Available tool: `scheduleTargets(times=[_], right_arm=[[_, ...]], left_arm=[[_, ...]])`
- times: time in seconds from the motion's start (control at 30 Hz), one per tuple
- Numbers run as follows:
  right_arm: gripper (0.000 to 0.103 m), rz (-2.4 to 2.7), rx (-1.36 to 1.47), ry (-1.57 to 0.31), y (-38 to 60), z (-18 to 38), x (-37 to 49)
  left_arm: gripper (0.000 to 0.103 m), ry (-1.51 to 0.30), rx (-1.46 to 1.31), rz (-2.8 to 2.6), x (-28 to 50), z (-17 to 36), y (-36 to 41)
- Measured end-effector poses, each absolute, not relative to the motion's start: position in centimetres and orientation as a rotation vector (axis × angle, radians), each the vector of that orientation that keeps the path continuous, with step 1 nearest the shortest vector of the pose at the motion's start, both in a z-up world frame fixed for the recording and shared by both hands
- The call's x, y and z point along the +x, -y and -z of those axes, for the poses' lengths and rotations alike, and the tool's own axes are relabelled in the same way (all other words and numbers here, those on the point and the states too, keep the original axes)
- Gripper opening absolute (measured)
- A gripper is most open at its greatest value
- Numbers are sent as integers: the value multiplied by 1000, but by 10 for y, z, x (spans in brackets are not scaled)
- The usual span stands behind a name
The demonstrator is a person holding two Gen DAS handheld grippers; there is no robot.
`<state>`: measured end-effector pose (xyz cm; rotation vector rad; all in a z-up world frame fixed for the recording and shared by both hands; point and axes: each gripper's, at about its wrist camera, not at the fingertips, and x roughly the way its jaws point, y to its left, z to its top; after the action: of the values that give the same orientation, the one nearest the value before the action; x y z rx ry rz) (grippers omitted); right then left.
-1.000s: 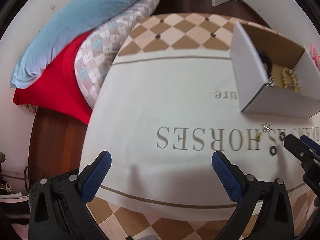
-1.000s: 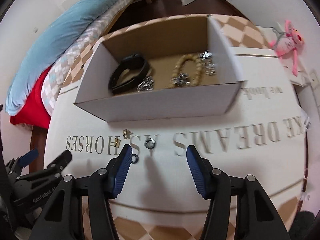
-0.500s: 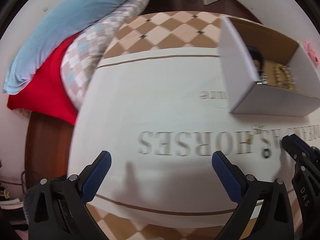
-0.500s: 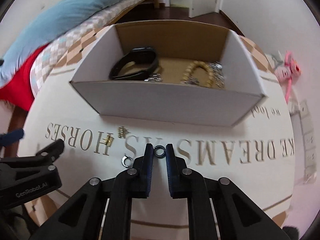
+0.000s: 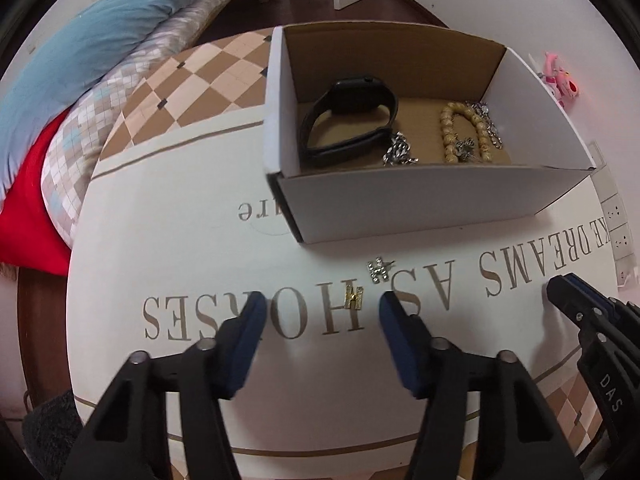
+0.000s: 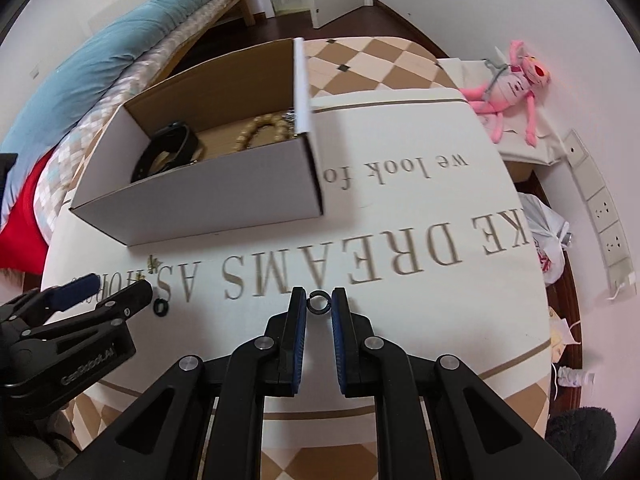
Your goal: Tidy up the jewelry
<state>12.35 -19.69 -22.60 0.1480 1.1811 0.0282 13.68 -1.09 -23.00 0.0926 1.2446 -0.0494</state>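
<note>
Ring point(image 6: 319, 303), one, dark metal: it is clamped between the tips of the right gripper point(image 6: 319, 308), jaws nearly together on its outer rim, over the lettered cloth point(image 6: 400, 320) at the near middle of the bench. It is judged light, stiff and slippery; the thin round rim gives little bearing, so a pinch straight across its width is advised, with steady pressure, lest it twist or spring out.

Second ring point(image 6: 161, 307), one, dark: it lies flat on the cloth toward the near left, just beside the tip of the left gripper point(image 5: 320, 308). A grasp across the rim would be needed, since it lies low on the cloth.

Left gripper: jaws are held wide apart, nothing between them.

Charms, two, on the cloth just before the box's near wall: one silver point(image 5: 379, 269) and one gold point(image 5: 354, 297). Both are judged tiny, light and hard, best taken across the narrow body.

Box point(image 5: 420, 204), one, white card, open top, toward the far side of the bench. Contents counted: one black band point(image 5: 348, 120), one bead bracelet point(image 5: 466, 130), and silver chain in two clumps point(image 5: 399, 154); whether these are one piece or two cannot be told.
</note>
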Motion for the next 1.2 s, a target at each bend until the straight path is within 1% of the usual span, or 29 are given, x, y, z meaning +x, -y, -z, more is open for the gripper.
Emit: scheduleTargets(times=[0.03, 0.1, 0.13, 0.2, 0.3, 0.6, 0.8, 1.0, 1.1, 1.2], right_arm=[[13, -26, 151, -1182, 199, 226, 124], [13, -22, 155, -1184, 201, 227, 124], [13, -22, 157, -1185, 203, 228, 124], [13, -19, 163, -1190, 204, 230, 124], [13, -17, 164, -1188, 203, 230, 123], [13, -38, 195, -1154, 203, 212, 123], [13, -91, 241, -1108, 201, 180, 120], [13, -159, 304, -1028, 202, 132, 138], [13, -175, 295, -1006, 200, 119, 157], [13, -193, 285, -1019, 197, 117, 182]], left_arm=[[46, -1240, 92, 60, 137, 229, 13], [33, -1235, 93, 70, 136, 229, 15], [30, -1232, 93, 82, 136, 228, 17], [14, -1228, 92, 98, 135, 228, 18], [6, -1226, 102, 111, 136, 228, 20], [5, -1227, 55, 120, 125, 216, 9], [5, -1201, -72, 161, 115, 171, -17], [5, -1124, -144, 191, 148, 121, -31], [5, -1102, -145, 206, 170, 107, -26], [5, -1112, -128, 222, 192, 105, -17]])
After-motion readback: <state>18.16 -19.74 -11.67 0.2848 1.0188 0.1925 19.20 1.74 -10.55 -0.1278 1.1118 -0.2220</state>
